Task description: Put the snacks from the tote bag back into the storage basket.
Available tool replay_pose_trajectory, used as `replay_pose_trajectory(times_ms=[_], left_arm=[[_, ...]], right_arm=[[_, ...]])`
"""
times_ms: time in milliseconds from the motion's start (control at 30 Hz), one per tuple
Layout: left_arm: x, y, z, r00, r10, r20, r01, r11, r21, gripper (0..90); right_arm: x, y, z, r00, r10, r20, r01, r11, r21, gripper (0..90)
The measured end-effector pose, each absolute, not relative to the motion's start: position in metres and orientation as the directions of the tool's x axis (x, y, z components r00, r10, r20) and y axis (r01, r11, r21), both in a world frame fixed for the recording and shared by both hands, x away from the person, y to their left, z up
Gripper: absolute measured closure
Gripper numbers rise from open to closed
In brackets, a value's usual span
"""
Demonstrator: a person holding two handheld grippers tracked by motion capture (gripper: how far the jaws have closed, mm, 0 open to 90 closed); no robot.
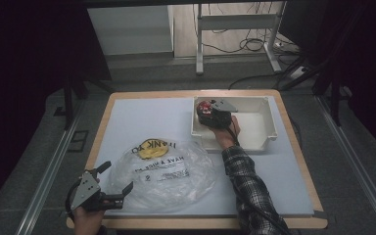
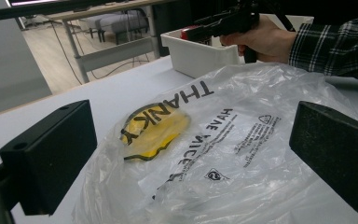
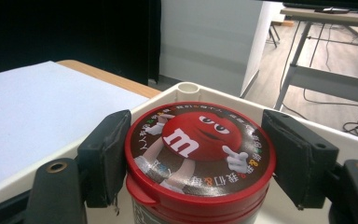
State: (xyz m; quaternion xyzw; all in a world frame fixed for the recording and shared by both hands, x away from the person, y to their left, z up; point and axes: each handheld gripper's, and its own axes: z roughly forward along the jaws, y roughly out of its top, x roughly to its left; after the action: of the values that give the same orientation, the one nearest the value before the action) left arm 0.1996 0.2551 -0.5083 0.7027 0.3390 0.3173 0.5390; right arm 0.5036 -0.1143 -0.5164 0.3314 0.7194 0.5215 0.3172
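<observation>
We see the right tongs (image 3: 196,154) clamped on the candy tub (image 3: 199,156) inside the white bin (image 1: 269,125) — left tongs (image 2: 191,158) spread wide at the plastic bag (image 2: 223,154) on the bench (image 1: 127,117).

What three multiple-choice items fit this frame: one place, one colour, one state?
1. Where is the candy tub?
A. in the white bin
B. on the plastic bag
C. on the floor

2. What colour is the tub's lid?
A. blue
B. red
C. green

3. How is the left hand-held gripper?
A. shut on the bag
B. shut on the tub
C. open

Answers:
1 A, bin walls rise around the tub.
2 B, red rim and red character on top.
3 C, its jaws stand wide apart at the edge of the plastic bag.
</observation>
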Motion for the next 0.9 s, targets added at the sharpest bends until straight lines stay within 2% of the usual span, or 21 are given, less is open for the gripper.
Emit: replay_pose_trajectory(times_ms=[567,900], left_arm=[[0.199,0.256,-0.508,0.568,0.819,0.082,0.133,-0.189,0.973,0.6],[0.199,0.256,-0.508,0.567,0.820,0.083,0.134,-0.191,0.973,0.6]], right_arm=[[0.519,-0.115,-0.524,-0.617,0.780,-0.106,0.181,0.271,0.945,26.7],[0.523,-0.118,-0.526,-0.629,0.774,-0.074,0.192,0.246,0.950,26.0]])
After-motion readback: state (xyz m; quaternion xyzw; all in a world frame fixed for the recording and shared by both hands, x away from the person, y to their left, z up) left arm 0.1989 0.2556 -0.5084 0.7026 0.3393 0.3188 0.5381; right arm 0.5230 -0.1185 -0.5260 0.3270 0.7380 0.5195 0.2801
